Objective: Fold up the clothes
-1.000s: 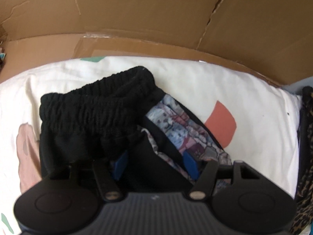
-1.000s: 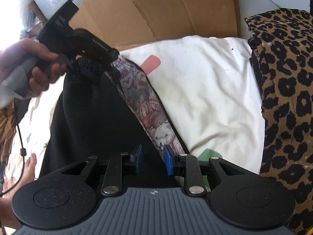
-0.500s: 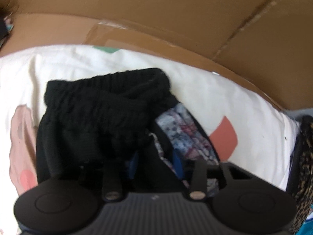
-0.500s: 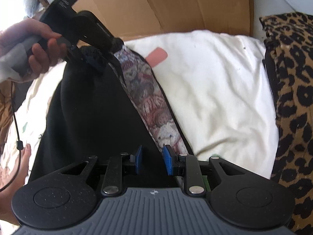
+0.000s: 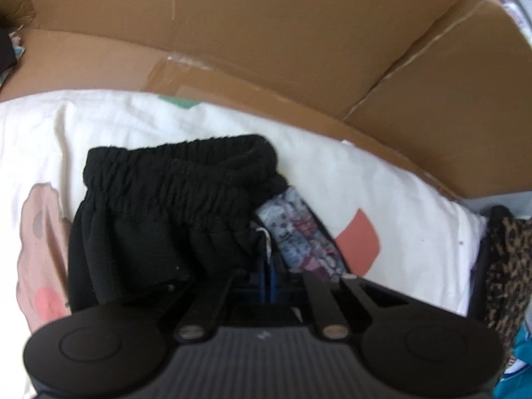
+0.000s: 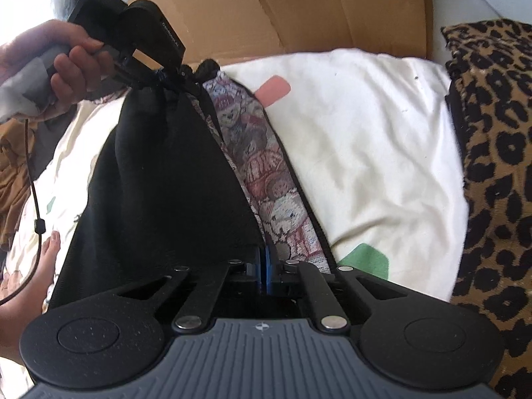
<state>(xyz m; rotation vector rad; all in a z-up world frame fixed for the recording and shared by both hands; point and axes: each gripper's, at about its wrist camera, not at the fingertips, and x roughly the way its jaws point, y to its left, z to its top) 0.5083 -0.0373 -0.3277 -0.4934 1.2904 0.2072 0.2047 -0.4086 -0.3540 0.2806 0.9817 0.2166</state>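
Black shorts (image 5: 159,219) with a gathered elastic waistband and a teddy-bear print side panel (image 5: 299,236) lie on a white sheet (image 5: 382,183). My left gripper (image 5: 267,271) is shut on the shorts' fabric just below the waistband. From the right wrist view the same shorts (image 6: 166,179) stretch away, the print panel (image 6: 266,179) along their right side. My right gripper (image 6: 266,266) is shut on the near edge of the shorts. A hand holds the left gripper (image 6: 173,76) at the bunched far end.
Brown cardboard (image 5: 266,33) stands behind the sheet. A leopard-print cloth (image 6: 492,153) lies along the right side. A person's bare foot (image 6: 36,266) and a cable (image 6: 33,179) show at the left. Brown fabric (image 6: 13,179) sits off the left edge.
Both grippers went from open to shut on the shorts. The left one moved in close under the waistband and bunched the fabric there; the shorts are now pulled taut between the two.
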